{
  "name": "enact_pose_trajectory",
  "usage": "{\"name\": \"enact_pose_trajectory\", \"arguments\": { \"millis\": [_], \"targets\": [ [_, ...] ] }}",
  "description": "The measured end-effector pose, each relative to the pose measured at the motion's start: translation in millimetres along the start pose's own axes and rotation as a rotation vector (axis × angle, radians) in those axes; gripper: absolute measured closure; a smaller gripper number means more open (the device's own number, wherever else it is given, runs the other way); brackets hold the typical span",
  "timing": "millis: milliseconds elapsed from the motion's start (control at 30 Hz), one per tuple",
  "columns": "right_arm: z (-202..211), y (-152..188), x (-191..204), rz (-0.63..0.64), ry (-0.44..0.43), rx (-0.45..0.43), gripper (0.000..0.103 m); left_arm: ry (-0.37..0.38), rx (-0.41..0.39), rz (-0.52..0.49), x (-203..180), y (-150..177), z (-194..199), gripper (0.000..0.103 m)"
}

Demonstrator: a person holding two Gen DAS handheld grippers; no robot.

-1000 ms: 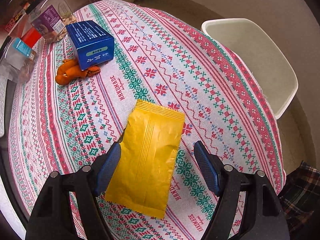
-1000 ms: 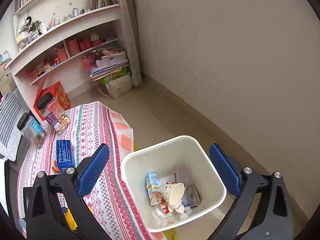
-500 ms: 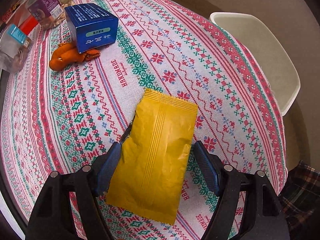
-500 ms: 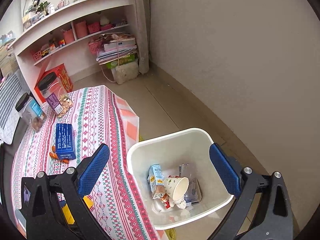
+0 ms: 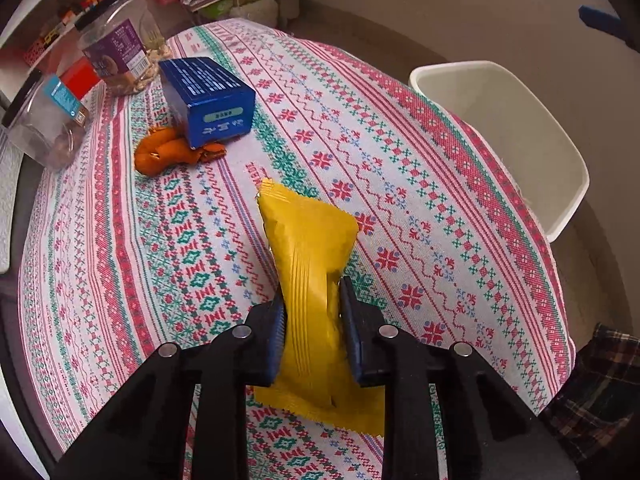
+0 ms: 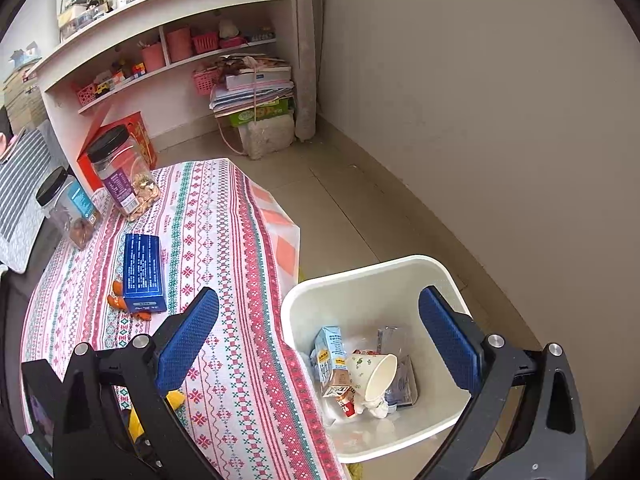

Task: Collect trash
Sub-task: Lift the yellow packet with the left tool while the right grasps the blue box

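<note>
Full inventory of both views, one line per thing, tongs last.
yellow wrapper: 1, yellow, pinched in left tongs above the cloth
blue box: 1, blue, on table
orange peel: 1 clump, orange, against the box
jars: 2, clear with black lids, table's far edge
tablecloth: 1, red-green pattern
bin: 1, white, on floor beside table
carton: 1, in bin
paper cup: 1, white, in bin
left tongs: just closed on wrapper
right tongs: open, over bin's edge

our left gripper point(image 5: 311, 312) and right gripper point(image 6: 316, 336) share one build: black plastic arms, silver round screws at the joints, and blue pads point(image 6: 188, 336) with diamond-knurled texture.
</note>
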State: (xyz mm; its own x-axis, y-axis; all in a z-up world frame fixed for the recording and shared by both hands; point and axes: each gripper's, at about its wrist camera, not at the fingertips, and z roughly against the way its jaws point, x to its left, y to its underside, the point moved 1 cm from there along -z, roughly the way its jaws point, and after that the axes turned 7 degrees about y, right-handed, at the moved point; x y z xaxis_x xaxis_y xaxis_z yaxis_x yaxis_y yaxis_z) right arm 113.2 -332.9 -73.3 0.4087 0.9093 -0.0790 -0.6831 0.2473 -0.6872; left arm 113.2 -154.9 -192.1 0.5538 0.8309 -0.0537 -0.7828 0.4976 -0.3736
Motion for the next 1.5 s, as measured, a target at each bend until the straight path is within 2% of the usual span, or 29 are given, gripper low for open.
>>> {"name": "enact_pose_trajectory", "arguments": {
  "millis": [200, 433, 600, 833, 1067, 1267, 1333, 1367, 1433, 1467, 1500],
  "targets": [
    [-8.7, 0.2, 30.3, 0.040, -0.016, 0.008, 0.007, -0.058, -0.116, 0.047, 26.2, -1.4, 37.2, 0.079],
    [-23.8, 2.1, 79.5, 0.084, -0.055, 0.022, 0.007, -0.125, -0.178, 0.118, 71.1, -11.1, 53.3, 0.079],
    [-34.1, 2.5, 121.0, 0.117, -0.105, 0.022, 0.007, -0.180, -0.224, 0.175, 105.6, 1.2, 77.7, 0.079],
    [-66.4, 8.2, 178.9, 0.163, -0.174, 0.080, 0.007, -0.225, -0.281, 0.279, 160.4, 19.2, 112.2, 0.079],
    [-110.6, 12.9, 210.0, 0.135, -0.220, 0.179, 0.007, -0.257, -0.311, 0.399, 216.7, 43.6, 136.1, 0.079],
    [-144.0, 17.0, 215.4, 0.030, -0.275, 0.280, 0.007, -0.259, -0.320, 0.482, 251.2, 60.1, 146.7, 0.079],
    [-148.2, 19.2, 217.5, 0.009, -0.303, 0.288, 0.008, -0.263, -0.320, 0.494, 256.6, 63.6, 148.2, 0.079],
    [-148.5, 20.1, 218.7, 0.000, -0.314, 0.283, 0.010, -0.269, -0.322, 0.501, 258.9, 64.8, 148.7, 0.079],
    [-147.4, 21.2, 223.1, 0.004, -0.311, 0.278, 0.037, -0.275, -0.329, 0.514, 262.6, 66.7, 150.4, 0.079],
    [-145.1, 20.5, 225.4, 0.010, -0.321, 0.268, 0.041, -0.279, -0.334, 0.521, 264.3, 67.4, 151.5, 0.079],
    [-141.1, 20.6, 228.9, 0.022, -0.328, 0.257, 0.049, -0.283, -0.340, 0.528, 265.9, 68.0, 152.6, 0.079]
  ]
}}
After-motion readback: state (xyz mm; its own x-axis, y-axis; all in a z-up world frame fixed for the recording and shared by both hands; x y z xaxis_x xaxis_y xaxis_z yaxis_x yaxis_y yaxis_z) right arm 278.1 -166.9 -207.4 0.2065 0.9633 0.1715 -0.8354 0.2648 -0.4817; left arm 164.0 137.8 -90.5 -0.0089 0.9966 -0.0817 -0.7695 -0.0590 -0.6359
